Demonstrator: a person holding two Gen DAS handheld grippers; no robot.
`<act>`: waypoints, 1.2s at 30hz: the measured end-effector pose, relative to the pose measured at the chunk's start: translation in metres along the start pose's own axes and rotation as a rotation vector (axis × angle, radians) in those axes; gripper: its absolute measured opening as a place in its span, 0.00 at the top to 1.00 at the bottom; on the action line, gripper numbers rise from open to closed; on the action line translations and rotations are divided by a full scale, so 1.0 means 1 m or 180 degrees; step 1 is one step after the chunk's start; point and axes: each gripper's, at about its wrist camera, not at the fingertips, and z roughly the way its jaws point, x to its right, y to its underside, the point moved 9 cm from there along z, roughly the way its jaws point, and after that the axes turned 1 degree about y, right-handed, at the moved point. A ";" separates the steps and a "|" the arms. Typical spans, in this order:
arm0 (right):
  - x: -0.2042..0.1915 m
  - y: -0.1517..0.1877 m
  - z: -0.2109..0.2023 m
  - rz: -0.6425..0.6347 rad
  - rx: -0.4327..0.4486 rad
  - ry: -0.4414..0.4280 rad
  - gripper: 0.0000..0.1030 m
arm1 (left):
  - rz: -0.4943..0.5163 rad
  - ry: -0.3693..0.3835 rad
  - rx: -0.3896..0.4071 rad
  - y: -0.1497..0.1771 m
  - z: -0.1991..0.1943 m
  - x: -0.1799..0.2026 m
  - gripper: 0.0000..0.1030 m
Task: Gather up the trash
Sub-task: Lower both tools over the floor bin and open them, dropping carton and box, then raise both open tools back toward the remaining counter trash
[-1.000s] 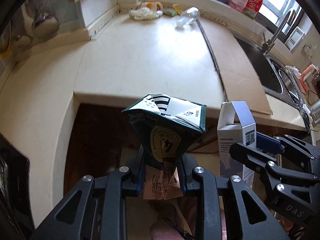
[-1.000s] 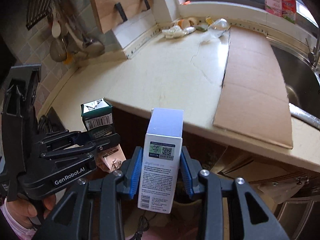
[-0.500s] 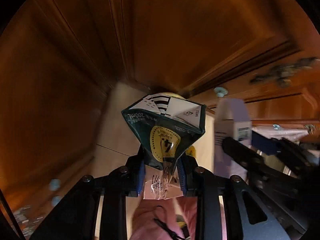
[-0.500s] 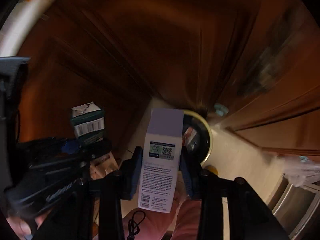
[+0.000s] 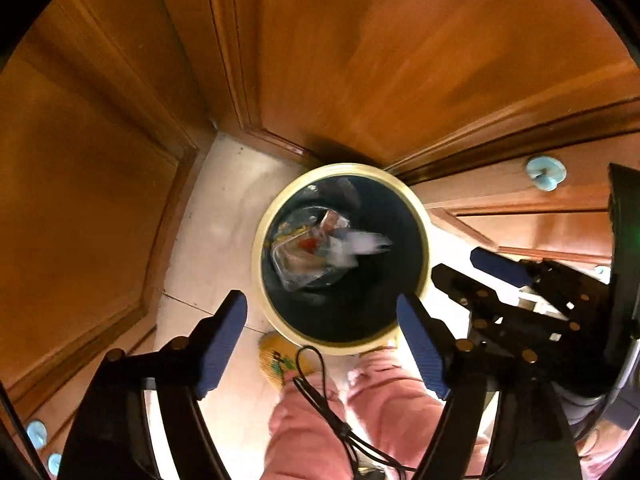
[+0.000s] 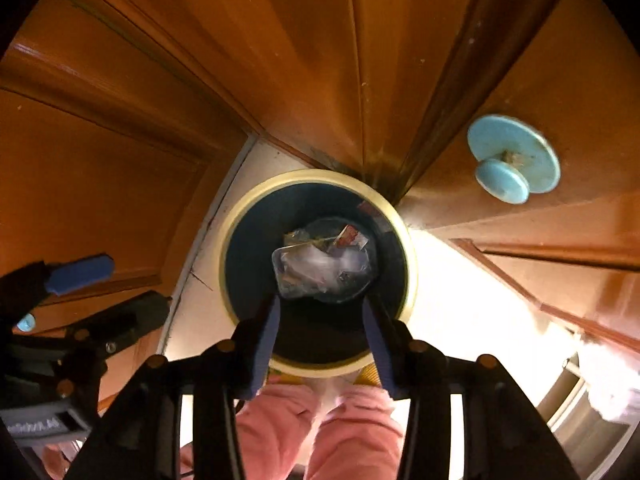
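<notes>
Both the left gripper [image 5: 322, 320] and right gripper [image 6: 320, 322] hang over the bin [image 5: 425, 240], jaws just spread and empty; the dropped trash [image 6: 320, 268] apparently lies inside. Next: fetch more.

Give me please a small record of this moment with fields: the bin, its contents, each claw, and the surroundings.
bin: round trash bin with a pale rim, standing on a light floor, seen from above
contents: clear plastic wrap and mixed trash at the bottom
left claw: left claw open, nothing between its pads, above the bin
right claw: right claw open, nothing between its pads, above the bin
surroundings: wooden cabinet doors, a blue knob
person: pink trousers below the bin
</notes>
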 end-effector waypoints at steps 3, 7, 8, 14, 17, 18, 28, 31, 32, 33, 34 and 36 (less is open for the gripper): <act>0.005 0.001 0.004 -0.0019 0.0004 0.0034 0.57 | 0.0062 0.0037 0.0043 -0.004 0.000 0.004 0.26; 0.007 0.005 0.001 0.0022 0.0011 0.0020 0.57 | -0.0008 0.0081 -0.0010 -0.010 0.002 0.001 0.27; 0.007 0.005 -0.003 0.0022 0.0024 0.0023 0.57 | -0.0040 0.0105 -0.0022 -0.011 0.003 0.001 0.28; 0.008 0.011 -0.015 0.0050 0.0079 0.0002 0.57 | -0.0255 0.0168 -0.0094 -0.013 -0.002 -0.004 0.39; 0.007 0.012 -0.028 0.0087 0.0126 -0.0007 0.57 | -0.0294 0.0102 -0.0042 -0.014 -0.013 -0.006 0.39; 0.007 0.012 -0.033 0.0096 0.0148 -0.0009 0.57 | -0.0294 0.0086 -0.0013 -0.013 -0.018 -0.007 0.39; -0.011 0.014 -0.125 0.0195 0.0404 -0.0118 0.57 | -0.0262 0.0048 0.0310 -0.012 -0.122 0.004 0.39; -0.020 0.016 -0.170 0.0213 0.0515 -0.0155 0.57 | -0.0201 0.0097 0.0438 -0.013 -0.166 0.013 0.39; -0.025 0.016 -0.185 0.0213 0.0556 -0.0174 0.57 | -0.0179 0.0105 0.0484 -0.013 -0.181 0.017 0.38; -0.029 0.016 -0.201 0.0210 0.0608 -0.0204 0.57 | -0.0154 0.0111 0.0526 -0.013 -0.197 0.021 0.38; -0.033 0.016 -0.219 0.0196 0.0669 -0.0227 0.57 | -0.0124 0.0123 0.0572 -0.014 -0.213 0.026 0.37; -0.041 0.015 -0.252 0.0168 0.0792 -0.0254 0.57 | -0.0069 0.0113 0.0654 -0.016 -0.244 0.034 0.37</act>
